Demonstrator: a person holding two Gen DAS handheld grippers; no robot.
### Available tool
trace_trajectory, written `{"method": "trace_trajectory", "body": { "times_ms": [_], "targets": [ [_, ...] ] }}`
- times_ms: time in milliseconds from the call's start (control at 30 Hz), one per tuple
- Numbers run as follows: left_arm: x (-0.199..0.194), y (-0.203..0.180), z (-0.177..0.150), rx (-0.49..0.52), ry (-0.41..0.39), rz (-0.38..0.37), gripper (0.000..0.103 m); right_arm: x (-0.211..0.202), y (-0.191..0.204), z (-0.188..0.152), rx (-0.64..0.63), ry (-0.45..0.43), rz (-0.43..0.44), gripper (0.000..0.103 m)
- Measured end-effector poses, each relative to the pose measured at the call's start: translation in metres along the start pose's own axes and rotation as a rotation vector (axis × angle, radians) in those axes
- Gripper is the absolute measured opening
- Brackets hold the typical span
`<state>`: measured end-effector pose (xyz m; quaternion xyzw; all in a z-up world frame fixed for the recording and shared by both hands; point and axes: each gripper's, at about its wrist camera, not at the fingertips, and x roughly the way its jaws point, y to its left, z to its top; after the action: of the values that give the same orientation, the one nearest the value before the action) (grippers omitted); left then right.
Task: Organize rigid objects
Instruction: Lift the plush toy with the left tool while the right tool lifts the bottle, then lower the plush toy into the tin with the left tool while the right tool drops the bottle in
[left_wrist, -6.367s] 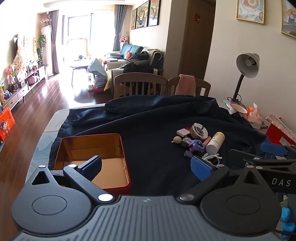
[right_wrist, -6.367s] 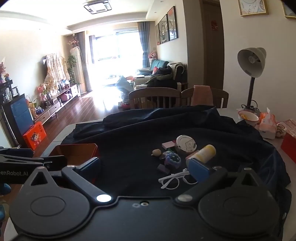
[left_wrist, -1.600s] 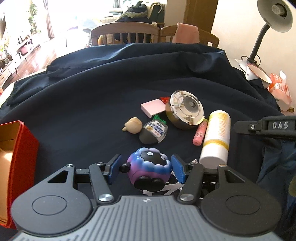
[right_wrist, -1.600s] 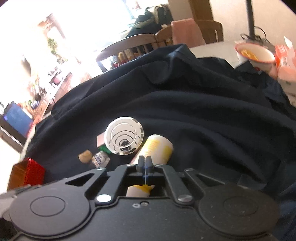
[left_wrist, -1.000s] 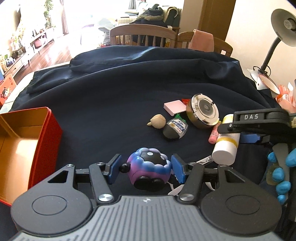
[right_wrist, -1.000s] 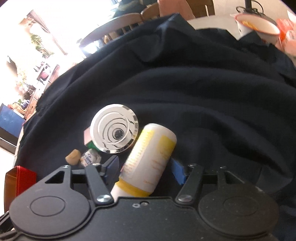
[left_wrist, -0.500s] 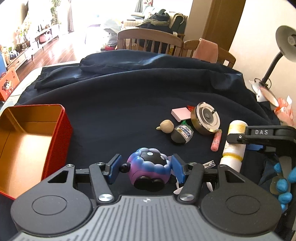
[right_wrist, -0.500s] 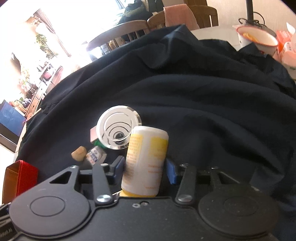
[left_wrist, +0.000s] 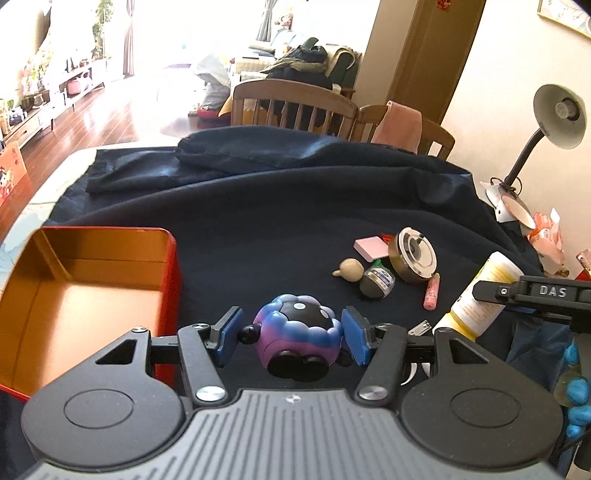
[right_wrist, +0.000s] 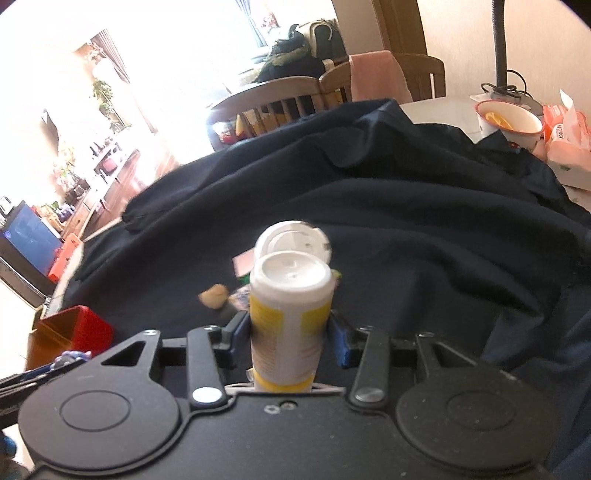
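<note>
The left gripper (left_wrist: 290, 338) had its blue pads pressed against both sides of a purple-and-blue bumpy round toy with a black face (left_wrist: 298, 334), which sat squarely between the fingers, lifted clear of the dark navy cloth (left_wrist: 277, 206) spread over the table. Just to the left of that gripper stood an open red metal tin with a golden-orange interior (left_wrist: 85, 295), its near right corner partly hidden behind the left finger. The right gripper (right_wrist: 290, 332) was closed on a white cylindrical bottle with a yellow label and a white cap (right_wrist: 290, 310); the bottle stood between the blue pads with its capped end pointing away from the camera, and in the left wrist view the same bottle (left_wrist: 480, 295) hung tilted at the right, above the cloth. On the cloth, ahead and to the right of the held toy, lay a loose group: a round silver-and-gold metal tin (left_wrist: 413, 254), a flat pink rectangular block (left_wrist: 371, 247) touching its left side, a small beige rounded figure (left_wrist: 349, 269), a dark oval piece with a printed white label (left_wrist: 376, 282) just beside it, and a slim pink tube (left_wrist: 431, 291). A grey desk lamp (left_wrist: 554, 122) stood at the table's far right.
</note>
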<state>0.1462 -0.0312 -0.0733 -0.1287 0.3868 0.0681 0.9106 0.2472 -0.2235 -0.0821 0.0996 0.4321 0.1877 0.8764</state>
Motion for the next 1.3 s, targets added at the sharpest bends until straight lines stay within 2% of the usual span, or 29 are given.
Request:
{"method": "trace_trajectory", "body": {
  "times_ms": [300, 767, 1033, 1300],
  "targets": [
    [-0.022, 0.057, 0.006, -0.013, -0.02, 0.019, 0.058, -0.026, 0.084, -0.001, -0.103, 0.003, 0.147, 0.044],
    [-0.028, 0.161, 0.017, -0.076, -0.049, 0.112, 0.058, 0.008, 0.22, -0.013, -0.257, 0.091, 0.306, 0.044],
    [-0.003, 0.202, 0.021, -0.106, -0.019, 0.153, 0.058, 0.047, 0.26, -0.035, -0.328, 0.21, 0.284, 0.044],
    [0.023, 0.214, 0.026, -0.101, 0.018, 0.146, 0.058, 0.068, 0.271, -0.042, -0.359, 0.268, 0.247, 0.044]
  ]
}}
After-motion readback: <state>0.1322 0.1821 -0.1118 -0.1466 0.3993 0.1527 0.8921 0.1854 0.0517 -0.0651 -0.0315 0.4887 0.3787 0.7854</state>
